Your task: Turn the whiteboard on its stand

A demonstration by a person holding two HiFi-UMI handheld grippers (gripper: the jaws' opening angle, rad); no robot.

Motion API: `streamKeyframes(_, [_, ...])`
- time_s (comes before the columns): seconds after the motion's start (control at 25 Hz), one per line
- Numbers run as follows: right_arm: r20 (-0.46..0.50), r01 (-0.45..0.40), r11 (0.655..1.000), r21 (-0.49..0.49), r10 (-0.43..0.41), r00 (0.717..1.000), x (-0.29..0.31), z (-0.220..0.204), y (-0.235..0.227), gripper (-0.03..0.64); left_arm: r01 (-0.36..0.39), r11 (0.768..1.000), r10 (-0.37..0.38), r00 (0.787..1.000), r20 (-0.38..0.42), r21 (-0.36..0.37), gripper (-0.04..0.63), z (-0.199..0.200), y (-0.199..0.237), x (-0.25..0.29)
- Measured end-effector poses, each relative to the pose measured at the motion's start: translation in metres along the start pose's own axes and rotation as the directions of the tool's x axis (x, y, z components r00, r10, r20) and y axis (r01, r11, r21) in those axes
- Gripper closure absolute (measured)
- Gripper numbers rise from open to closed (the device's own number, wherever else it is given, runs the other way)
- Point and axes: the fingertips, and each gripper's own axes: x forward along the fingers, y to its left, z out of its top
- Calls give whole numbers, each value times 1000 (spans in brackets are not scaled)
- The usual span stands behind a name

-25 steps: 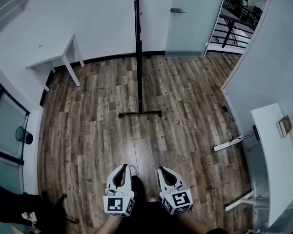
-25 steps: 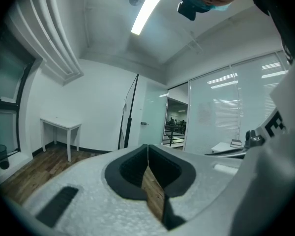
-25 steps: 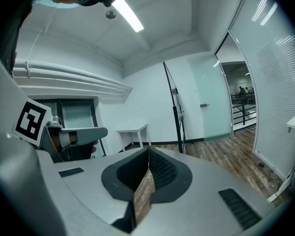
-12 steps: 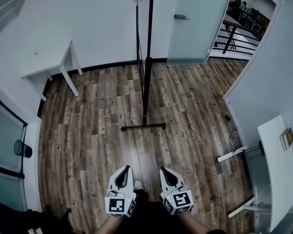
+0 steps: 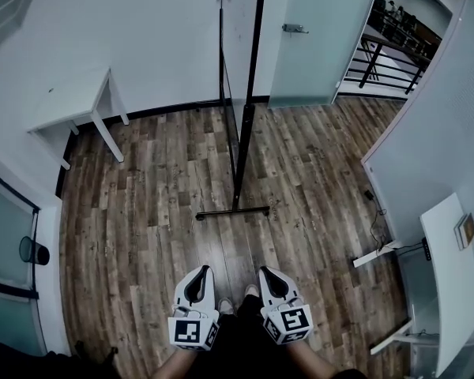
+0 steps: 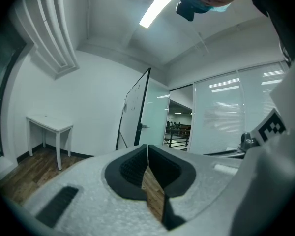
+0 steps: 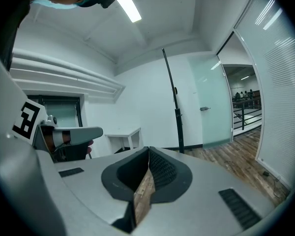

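Nearer now than a second ago, the whiteboard (image 5: 246, 133) stands edge-on; the left gripper (image 5: 201, 270) and right gripper (image 5: 265, 272), jaws closed and empty, hang side by side well short of its foot.

The left gripper (image 5: 202, 272) and right gripper (image 5: 264, 273) are held low and close to the body, side by side and pointing forward. Each has its fingers pressed together on nothing.

Whiteboard (image 6: 135, 109) on its stand (image 5: 232, 212) sits mid-floor, dead ahead of left gripper (image 5: 201, 272) and right gripper (image 5: 265, 274) — side by side. Small table (image 5: 71, 101) left by wall, door (image 5: 316, 38) behind-right, desk (image 5: 458, 283) far right.
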Motion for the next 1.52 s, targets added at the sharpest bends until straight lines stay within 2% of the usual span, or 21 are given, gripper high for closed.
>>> streamKeyframes(0.28, [-3, -18, 1000, -13, 18, 1000, 58, 7, -17, 603, -30, 999, 31, 999, 8, -31, 575, -1, 26, 41])
streamKeyframes(0.6, [10, -51, 998, -44, 51, 999, 144, 39, -48, 603, -52, 999, 51, 998, 43, 1, 575, 20, 65, 119])
streamKeyframes(1.2, [-4, -12, 999, -32, 11, 1000, 291, 89, -141, 597, -99, 995, 100, 994, 51, -32, 574, 44, 102, 250])
streamKeyframes(1.32, [-24, -12, 999, -37, 11, 1000, 321, 91, -157, 534, -100, 994, 102, 993, 56, -37, 574, 48, 107, 275])
streamKeyframes(1.52, [-79, -13, 999, -36, 10, 997, 373, 82, -180, 468, -115, 992, 118, 992, 56, -48, 574, 49, 119, 309])
